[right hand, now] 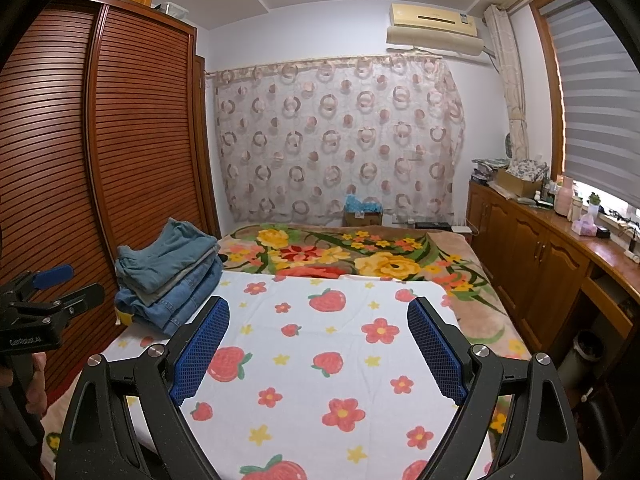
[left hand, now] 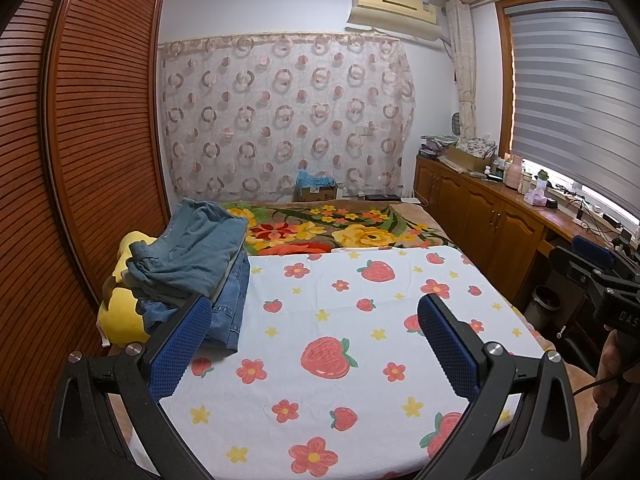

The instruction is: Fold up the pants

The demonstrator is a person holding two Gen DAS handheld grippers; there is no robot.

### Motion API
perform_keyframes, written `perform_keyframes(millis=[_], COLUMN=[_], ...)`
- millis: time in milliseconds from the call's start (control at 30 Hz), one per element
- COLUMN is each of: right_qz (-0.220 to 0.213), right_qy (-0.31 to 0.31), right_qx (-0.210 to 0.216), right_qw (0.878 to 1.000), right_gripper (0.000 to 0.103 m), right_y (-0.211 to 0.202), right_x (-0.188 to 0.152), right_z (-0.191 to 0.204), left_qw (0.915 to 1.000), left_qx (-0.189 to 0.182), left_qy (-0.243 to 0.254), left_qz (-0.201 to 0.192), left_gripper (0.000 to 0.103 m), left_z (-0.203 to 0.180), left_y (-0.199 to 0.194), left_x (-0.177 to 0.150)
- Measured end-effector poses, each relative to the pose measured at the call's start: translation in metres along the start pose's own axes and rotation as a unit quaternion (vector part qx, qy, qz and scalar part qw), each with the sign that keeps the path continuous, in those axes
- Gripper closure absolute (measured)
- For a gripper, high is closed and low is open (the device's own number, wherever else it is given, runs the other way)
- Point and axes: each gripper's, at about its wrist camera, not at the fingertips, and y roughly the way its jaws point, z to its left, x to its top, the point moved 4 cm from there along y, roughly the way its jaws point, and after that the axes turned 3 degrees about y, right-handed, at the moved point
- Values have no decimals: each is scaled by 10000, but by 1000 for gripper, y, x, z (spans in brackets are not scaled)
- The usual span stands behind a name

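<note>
A stack of blue denim pants [left hand: 192, 264] lies at the left edge of the bed, partly on a yellow pillow [left hand: 120, 320]; it also shows in the right wrist view [right hand: 168, 276]. A white cloth with strawberries and flowers [left hand: 340, 344] covers the near part of the bed [right hand: 320, 360]. My left gripper [left hand: 314, 312] is open and empty above the cloth, its left finger close to the stack. My right gripper [right hand: 318, 314] is open and empty above the cloth, to the right of the stack.
A brown slatted wardrobe [left hand: 92, 140] stands along the left. A floral blanket [left hand: 340, 228] covers the far bed. Wooden cabinets with clutter [left hand: 500, 208] run along the right under a window. A small bin [left hand: 546, 304] stands by the bed.
</note>
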Motion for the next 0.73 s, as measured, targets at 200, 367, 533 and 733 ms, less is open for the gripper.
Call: perform_keyframes(millis=[200, 367, 533, 733], right_qz=[-5, -9, -11, -12], right_qy=[-5, -5, -1, -1], right_qx=[5, 8, 5, 7], right_qw=[10000, 10000, 10000, 10000], right_gripper=[11, 11, 11, 11], right_y=[0, 0, 0, 0], right_x=[0, -1, -1, -1], right_z=[0, 0, 0, 0], left_qw=[10000, 10000, 10000, 10000], left_qx=[-4, -7, -6, 0], left_qy=[3, -3, 4, 2], left_qz=[-5, -6, 3, 1], left_gripper=[0, 0, 0, 0], left_z=[2, 2, -1, 1], left_y=[0, 0, 0, 0], left_x=[-1, 0, 1, 0])
